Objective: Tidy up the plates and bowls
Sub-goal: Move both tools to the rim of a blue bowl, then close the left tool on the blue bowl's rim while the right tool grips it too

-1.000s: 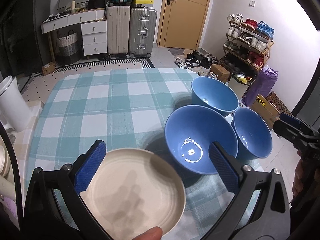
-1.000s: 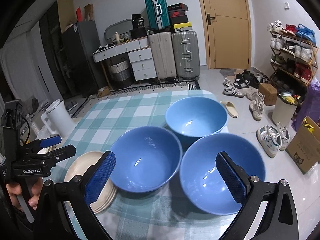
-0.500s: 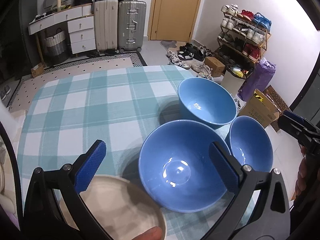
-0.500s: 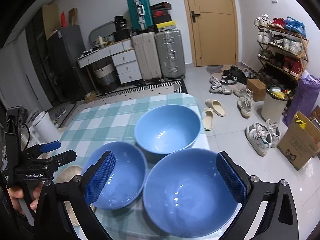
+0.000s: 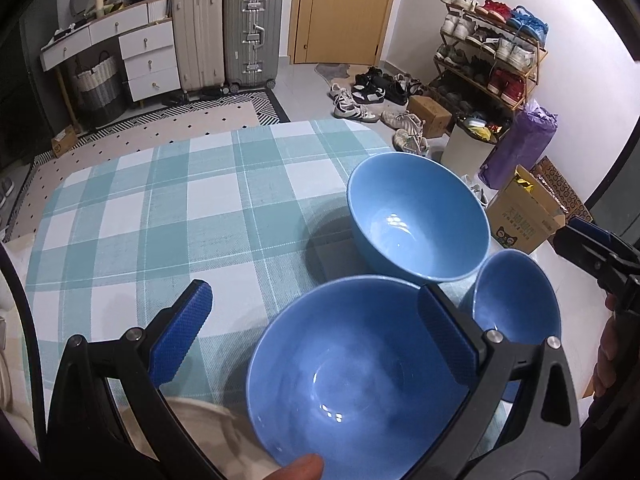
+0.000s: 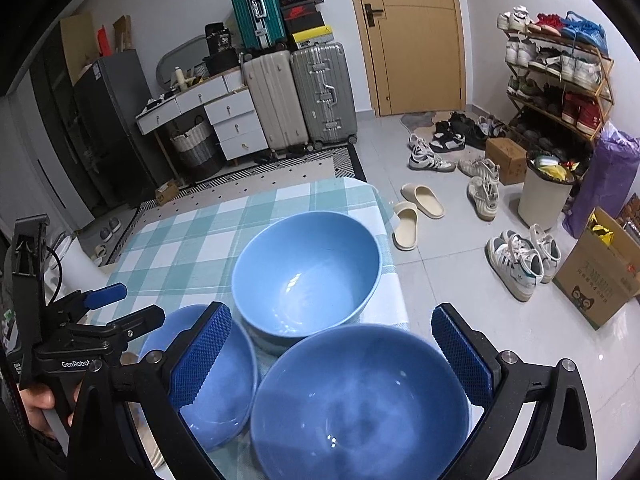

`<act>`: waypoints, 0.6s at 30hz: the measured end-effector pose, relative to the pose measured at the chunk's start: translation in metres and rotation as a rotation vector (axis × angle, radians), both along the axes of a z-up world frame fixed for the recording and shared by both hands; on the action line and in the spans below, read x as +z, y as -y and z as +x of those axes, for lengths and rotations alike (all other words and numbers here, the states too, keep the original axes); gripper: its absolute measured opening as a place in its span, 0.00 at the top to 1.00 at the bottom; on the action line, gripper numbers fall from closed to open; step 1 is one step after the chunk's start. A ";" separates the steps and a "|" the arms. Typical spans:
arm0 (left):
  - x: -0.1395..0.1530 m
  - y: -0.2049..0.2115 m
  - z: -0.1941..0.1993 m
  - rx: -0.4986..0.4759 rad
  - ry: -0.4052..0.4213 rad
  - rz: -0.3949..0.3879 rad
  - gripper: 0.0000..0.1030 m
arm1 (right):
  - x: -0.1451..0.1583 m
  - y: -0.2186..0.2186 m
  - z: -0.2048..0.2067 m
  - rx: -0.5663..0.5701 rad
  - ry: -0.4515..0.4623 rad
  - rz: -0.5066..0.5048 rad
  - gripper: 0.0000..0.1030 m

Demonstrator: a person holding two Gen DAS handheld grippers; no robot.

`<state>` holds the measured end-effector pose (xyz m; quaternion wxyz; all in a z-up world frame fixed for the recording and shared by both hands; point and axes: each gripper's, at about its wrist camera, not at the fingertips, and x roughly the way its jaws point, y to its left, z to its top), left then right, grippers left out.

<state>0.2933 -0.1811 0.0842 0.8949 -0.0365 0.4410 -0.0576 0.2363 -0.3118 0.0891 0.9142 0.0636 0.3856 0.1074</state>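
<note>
There are 3 blue bowls close together on the checked tablecloth (image 5: 168,216), near its edge at 3 o'clock.

In the left view, the left gripper (image 5: 316,336) is wide open and holds nothing. The near left bowl (image 5: 356,372) sits partly between its pads, low at 6 o'clock. A cream plate (image 5: 200,424) peeks out at 7 o'clock, just beside that bowl.

In the right view, the right gripper (image 6: 332,356) is wide open too, with nothing in it. The near right bowl (image 6: 360,400) sits right under it at 6 o'clock. The far bowl (image 6: 306,276) is at 12 o'clock from there, touching or almost touching.

I think the next step is to pick up 1 bowl and stack it in another. To do it well, bring 1 pad inside the bowl and 1 outside, so they pinch the rim. Close slowly, because the bowl looks smooth and could slip. Lift straight up so it does not bump the 2 bowls beside it.
</note>
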 end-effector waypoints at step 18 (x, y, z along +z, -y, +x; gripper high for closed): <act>-0.028 0.011 0.069 -0.004 -0.081 -0.010 0.01 | -0.025 0.007 0.064 -0.010 -0.081 -0.038 0.01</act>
